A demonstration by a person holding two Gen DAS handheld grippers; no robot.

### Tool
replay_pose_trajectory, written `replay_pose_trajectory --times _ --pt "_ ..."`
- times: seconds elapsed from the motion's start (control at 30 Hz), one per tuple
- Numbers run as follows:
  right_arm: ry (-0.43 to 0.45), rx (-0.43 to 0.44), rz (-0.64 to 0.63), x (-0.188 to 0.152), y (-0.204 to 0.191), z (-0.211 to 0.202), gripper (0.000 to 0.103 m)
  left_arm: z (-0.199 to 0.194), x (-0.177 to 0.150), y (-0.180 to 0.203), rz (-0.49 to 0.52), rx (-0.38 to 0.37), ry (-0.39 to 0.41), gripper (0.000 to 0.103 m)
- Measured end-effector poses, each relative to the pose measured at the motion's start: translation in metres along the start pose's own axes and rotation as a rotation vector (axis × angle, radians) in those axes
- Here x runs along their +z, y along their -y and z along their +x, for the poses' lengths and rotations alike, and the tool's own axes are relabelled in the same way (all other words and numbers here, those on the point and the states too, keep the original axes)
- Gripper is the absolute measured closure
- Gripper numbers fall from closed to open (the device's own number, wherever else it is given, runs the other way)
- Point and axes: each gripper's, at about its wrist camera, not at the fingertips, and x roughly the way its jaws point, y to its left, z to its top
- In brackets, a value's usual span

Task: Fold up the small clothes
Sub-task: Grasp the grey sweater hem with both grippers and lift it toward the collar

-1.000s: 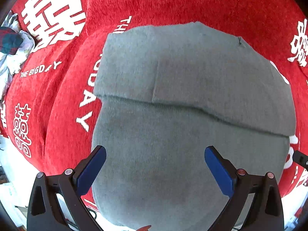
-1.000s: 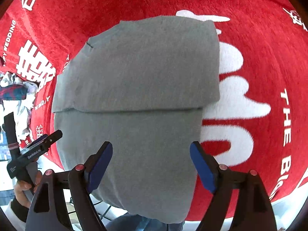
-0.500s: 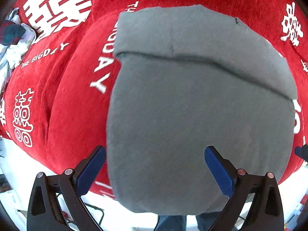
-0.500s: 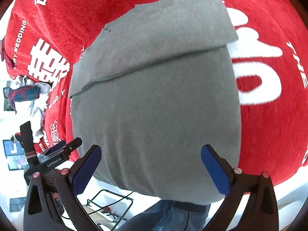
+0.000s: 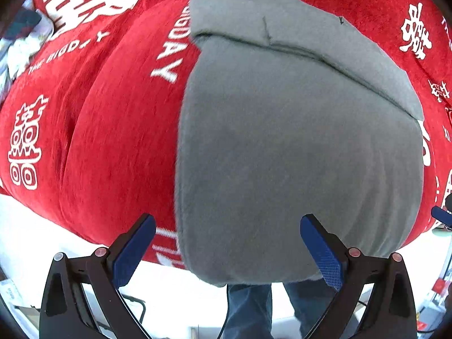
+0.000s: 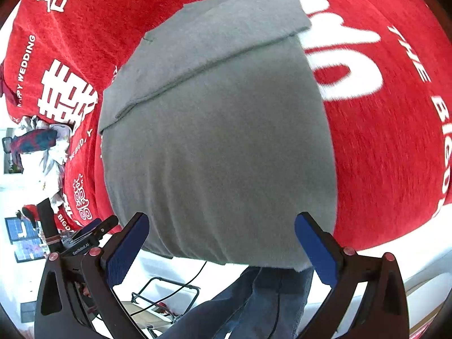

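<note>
Both grippers, the left gripper (image 5: 227, 244) and the right gripper (image 6: 221, 241), hung with jaws spread wide and holding nothing above the near edge of a grey garment (image 5: 296, 152), which lay flat on a red printed cloth (image 5: 118, 130) with its far part folded over, near edge overhanging the worktop.

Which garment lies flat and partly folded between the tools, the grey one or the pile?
The grey garment: flat, far edge folded over. The plaid-and-white pile lies crumpled at the cloth's left edge.
</note>
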Motion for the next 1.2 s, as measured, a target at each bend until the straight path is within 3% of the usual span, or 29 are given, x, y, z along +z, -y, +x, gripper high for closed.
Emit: replay_pose_trajectory --times 0.23,0.43,0.6,0.7,0.73,0.77,0.8,0.83,0.87,0.93,1.1,1.2 --pt "-0.103 -0.019 0.005 -0.038 0.025 0.024 0.0 0.017 -0.038 -0.017 -0.013 -0.018 -0.062 0.001" --pt "-0.227 -0.044 -0.031 -0.065 0.062 0.07 0.0 0.055 -0.063 -0.02 -0.052 0.009 -0.126 0.001" --pt "-0.253 -0.038 -0.043 -0.072 0.084 0.105 0.002 0.085 -0.071 -0.02 -0.09 -0.029 -0.134 0.001" --pt "-0.243 -0.026 -0.038 -0.07 0.083 0.113 0.013 0.088 -0.075 -0.027 -0.124 -0.073 -0.121 0.001" --pt "-0.247 -0.018 -0.016 -0.07 0.084 0.115 0.028 0.088 -0.079 -0.028 -0.133 -0.087 -0.124 0.001" --pt "-0.251 -0.004 0.003 -0.07 0.086 0.114 0.054 0.088 -0.08 -0.03 -0.136 -0.097 -0.127 0.004" --pt "-0.253 0.005 0.014 -0.07 0.086 0.114 0.068 0.087 -0.08 -0.03 -0.135 -0.127 -0.129 0.019" --pt "-0.254 0.016 0.028 -0.071 0.087 0.111 0.085 0.085 -0.079 -0.03 -0.129 -0.194 -0.132 0.042" --pt "-0.251 0.032 0.034 -0.072 0.087 0.108 0.09 0.083 -0.077 -0.027 -0.119 -0.224 -0.138 0.048" --pt "-0.237 0.073 0.041 -0.074 0.082 0.095 0.091 0.076 -0.075 -0.019 -0.059 -0.245 -0.144 0.087" --pt "-0.195 0.223 0.031 -0.065 0.055 0.054 0.092 0.047 -0.064 -0.023 -0.026 -0.357 -0.142 0.089" --pt "-0.129 0.301 0.015 -0.048 0.03 0.021 0.092 0.012 -0.052 -0.033 -0.006 -0.422 -0.089 0.089"
